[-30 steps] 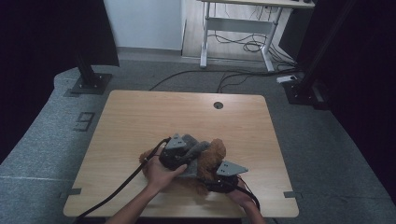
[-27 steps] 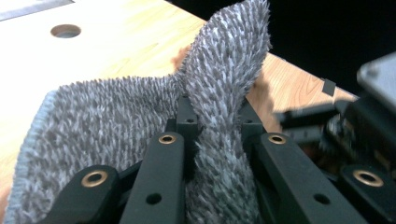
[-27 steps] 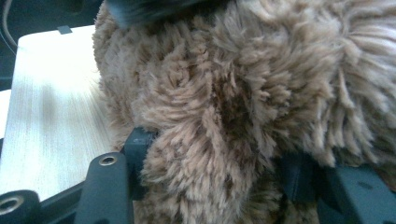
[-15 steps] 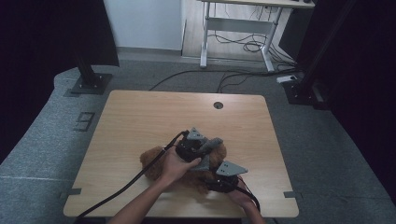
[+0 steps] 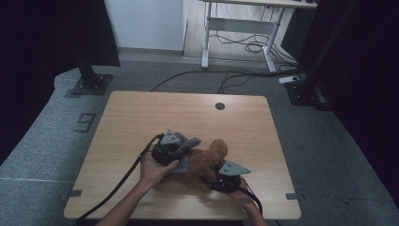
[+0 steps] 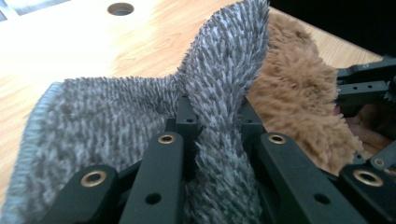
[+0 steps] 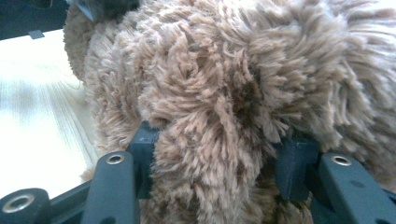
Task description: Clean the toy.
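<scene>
**Inspector:** Near the front edge of the light wooden table (image 5: 141, 117), a shaggy brown plush toy (image 5: 207, 162) lies on the tabletop, right of centre. Over its left part sits a grey, short-piled knitted cloth (image 5: 184, 151), one fold of it standing up clear of the fur.

**Clerk:** And the grip on each?

**Inspector:** The left gripper (image 6: 212, 126) has its black jaws drawn tight on that raised fold of grey cloth; in the left gripper view the fabric is pinched between the pads and bulges out above and below them. The right gripper (image 7: 215, 158) sits against the toy's near-right flank. Its jaws have just been closing, and a thick tuft of brown fur fills the gap between them, with both pads pressed into the pile.

**Clerk:** Hands?

**Inspector:** The left hand (image 5: 155, 172) wraps its gripper from behind, just left of the toy. The right hand (image 5: 240, 197) is at the table's front edge. The two grippers are near each other, the toy between them.

**Clerk:** Surroundings?

**Inspector:** A round cable hole (image 5: 219, 106) lies towards the table's far edge, well apart from the toy. Black cables (image 5: 117, 188) trail off the front-left.
</scene>
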The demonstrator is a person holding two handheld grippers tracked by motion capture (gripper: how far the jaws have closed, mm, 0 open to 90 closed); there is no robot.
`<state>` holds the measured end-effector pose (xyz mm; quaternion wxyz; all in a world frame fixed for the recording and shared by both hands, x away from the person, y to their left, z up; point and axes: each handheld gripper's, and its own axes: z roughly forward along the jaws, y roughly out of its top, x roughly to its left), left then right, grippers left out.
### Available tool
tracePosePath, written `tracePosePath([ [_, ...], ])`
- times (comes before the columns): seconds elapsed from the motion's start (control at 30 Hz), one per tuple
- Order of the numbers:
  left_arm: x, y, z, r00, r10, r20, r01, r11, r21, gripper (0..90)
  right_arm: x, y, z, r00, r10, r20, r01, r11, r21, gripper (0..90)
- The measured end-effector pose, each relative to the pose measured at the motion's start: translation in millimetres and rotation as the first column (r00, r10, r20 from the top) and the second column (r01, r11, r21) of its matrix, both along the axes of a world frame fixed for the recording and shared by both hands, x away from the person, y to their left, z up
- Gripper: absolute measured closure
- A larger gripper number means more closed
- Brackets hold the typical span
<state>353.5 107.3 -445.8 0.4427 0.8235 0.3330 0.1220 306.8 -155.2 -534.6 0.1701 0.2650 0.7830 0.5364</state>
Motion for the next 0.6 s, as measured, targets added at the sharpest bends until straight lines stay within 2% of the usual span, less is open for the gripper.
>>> tracePosePath([
  [0.17,0.7,21.8,2.1,0.9998,0.021,-0.001,-0.021,0.9987,-0.046,77.2,-0.7,0.2,0.0,1.0,-0.001,0.004,0.001,1.0,0.0,45.5],
  [0.27,1.8,37.5,4.0,0.9986,0.054,0.001,-0.053,0.9957,-0.076,77.1,-0.8,-0.3,-0.3,1.0,0.002,0.005,-0.002,1.0,0.001,45.6],
  [0.43,5.8,62.4,2.4,0.992,0.126,0.003,-0.125,0.9896,-0.071,77.1,-1.0,-0.9,-0.6,0.9999,0.007,0.01,-0.007,1.0,-0.002,45.8],
  [0.5,7.8,72.4,-4.3,0.9892,0.145,-0.022,-0.146,0.9883,-0.045,77.1,-1.0,-1.5,-0.8,0.9999,0.006,0.01,-0.006,1.0,-0.003,45.7],
  [0.6,6.7,83.0,-20.3,0.9865,0.153,-0.06,-0.156,0.9863,-0.053,77.0,-0.5,-1.7,-1.2,0.9999,0.007,0.008,-0.007,1.0,-0.001,45.8],
])
